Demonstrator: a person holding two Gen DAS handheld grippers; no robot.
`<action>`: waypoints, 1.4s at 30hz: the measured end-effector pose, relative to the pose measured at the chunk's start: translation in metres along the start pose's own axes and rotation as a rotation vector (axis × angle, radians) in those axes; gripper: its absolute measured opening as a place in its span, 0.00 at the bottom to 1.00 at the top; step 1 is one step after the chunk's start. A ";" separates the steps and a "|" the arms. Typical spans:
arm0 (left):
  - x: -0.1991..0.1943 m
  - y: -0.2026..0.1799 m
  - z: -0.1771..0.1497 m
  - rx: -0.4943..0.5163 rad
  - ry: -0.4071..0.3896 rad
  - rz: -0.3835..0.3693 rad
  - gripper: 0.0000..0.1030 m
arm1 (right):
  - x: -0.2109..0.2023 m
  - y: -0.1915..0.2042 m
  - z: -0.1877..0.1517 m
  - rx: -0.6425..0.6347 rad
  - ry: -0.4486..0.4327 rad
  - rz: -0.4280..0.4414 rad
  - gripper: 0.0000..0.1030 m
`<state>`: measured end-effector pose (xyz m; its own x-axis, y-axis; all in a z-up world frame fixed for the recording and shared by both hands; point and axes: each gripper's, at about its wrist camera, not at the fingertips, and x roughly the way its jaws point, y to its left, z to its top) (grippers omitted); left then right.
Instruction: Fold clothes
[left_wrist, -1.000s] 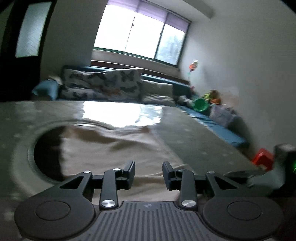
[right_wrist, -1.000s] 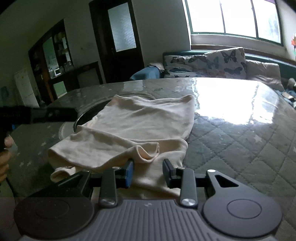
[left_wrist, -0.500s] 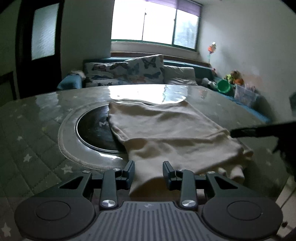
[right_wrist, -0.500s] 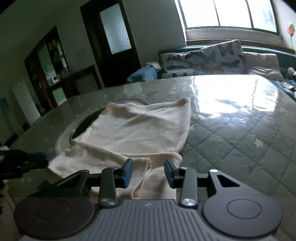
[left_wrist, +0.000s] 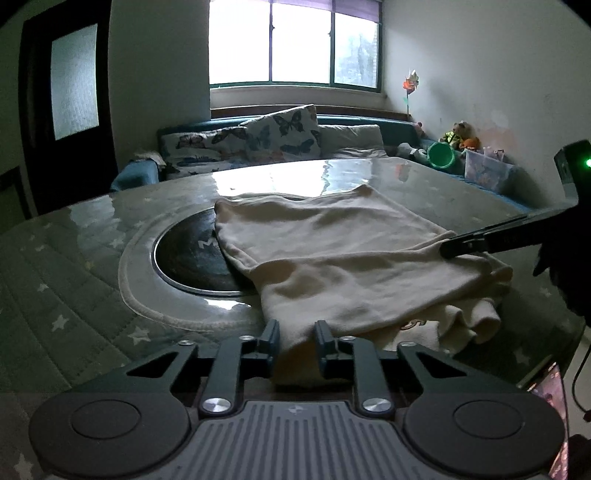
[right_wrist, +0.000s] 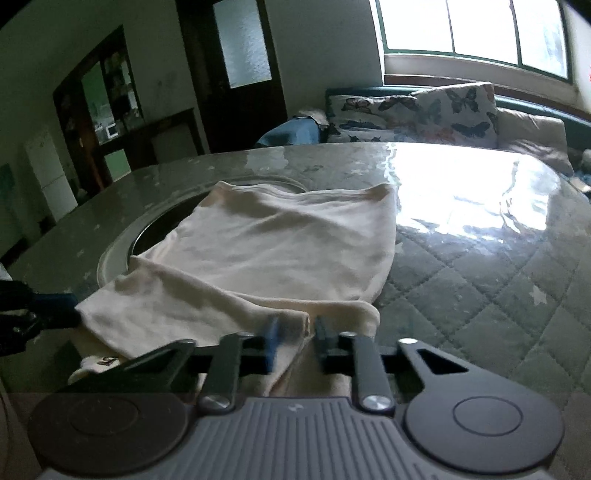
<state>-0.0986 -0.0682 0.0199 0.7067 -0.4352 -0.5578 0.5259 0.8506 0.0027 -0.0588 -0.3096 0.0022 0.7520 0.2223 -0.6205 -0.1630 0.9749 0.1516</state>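
Lying across a round table covered in grey-green quilted star-print cloth (left_wrist: 62, 280), the cream knit garment (left_wrist: 332, 258) had its top layer folded over, partly hiding the dark round hotplate (left_wrist: 188, 258) set in the table's middle. The left gripper (left_wrist: 295, 341) sat at the garment's near edge, its fingers spread apart with a corner of cloth between them, not pinched. The right gripper (right_wrist: 293, 341) reached the fold's right end, its fingers likewise spread around a ridge of cloth. A butterfly-print cushion (left_wrist: 284, 133) rested on the far sofa under the window
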 end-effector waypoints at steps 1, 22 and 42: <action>0.000 0.000 0.000 0.002 -0.003 0.005 0.19 | 0.000 0.001 0.002 -0.007 -0.007 -0.002 0.08; -0.013 0.020 0.020 -0.079 -0.034 0.033 0.20 | -0.008 0.005 0.012 -0.028 -0.015 0.012 0.19; 0.078 0.016 0.052 0.136 0.029 -0.008 0.47 | 0.003 0.000 0.004 -0.021 0.029 0.034 0.20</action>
<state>-0.0108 -0.1037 0.0193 0.6890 -0.4316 -0.5822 0.5922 0.7983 0.1091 -0.0546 -0.3088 0.0035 0.7270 0.2548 -0.6376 -0.2017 0.9669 0.1564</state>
